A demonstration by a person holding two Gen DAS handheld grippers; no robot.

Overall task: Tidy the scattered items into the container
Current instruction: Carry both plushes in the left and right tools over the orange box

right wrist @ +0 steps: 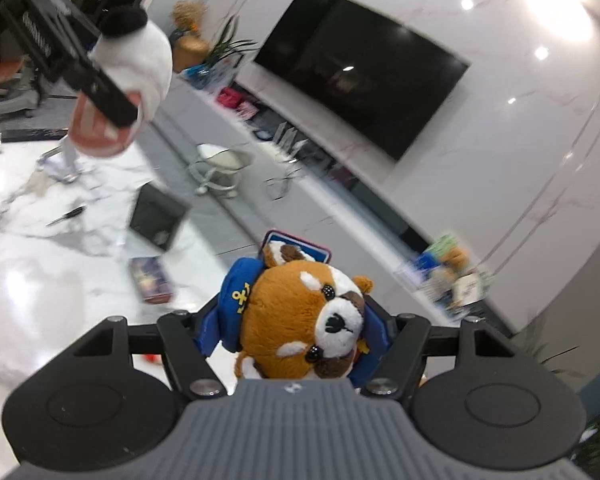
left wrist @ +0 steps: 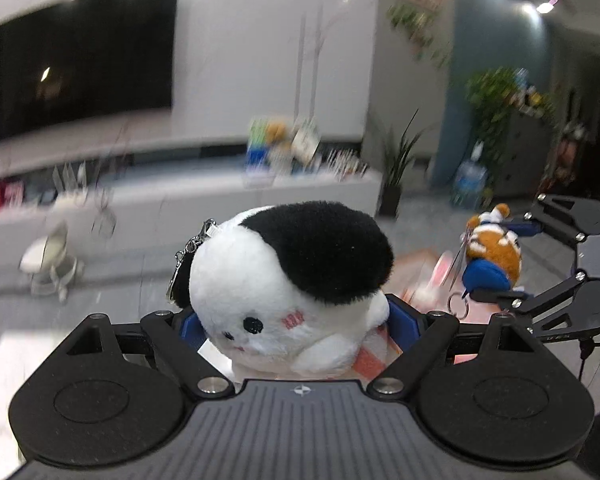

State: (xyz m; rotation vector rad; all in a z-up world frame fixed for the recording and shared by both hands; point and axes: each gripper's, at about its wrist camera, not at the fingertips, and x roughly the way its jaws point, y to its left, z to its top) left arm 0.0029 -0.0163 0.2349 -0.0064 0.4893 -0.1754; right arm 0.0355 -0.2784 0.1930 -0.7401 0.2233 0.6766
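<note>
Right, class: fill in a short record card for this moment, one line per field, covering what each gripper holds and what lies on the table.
left gripper: shut on black-and-white plush, metal keychain clip attached
right gripper: shut on red panda plush, blue sailor cap
height: both toys held above marble table
on table: pen, small box
container: cannot tell

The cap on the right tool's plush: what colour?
Blue, with a yellow anchor emblem. The cap on the red panda plush shows best in the right wrist view.
</note>
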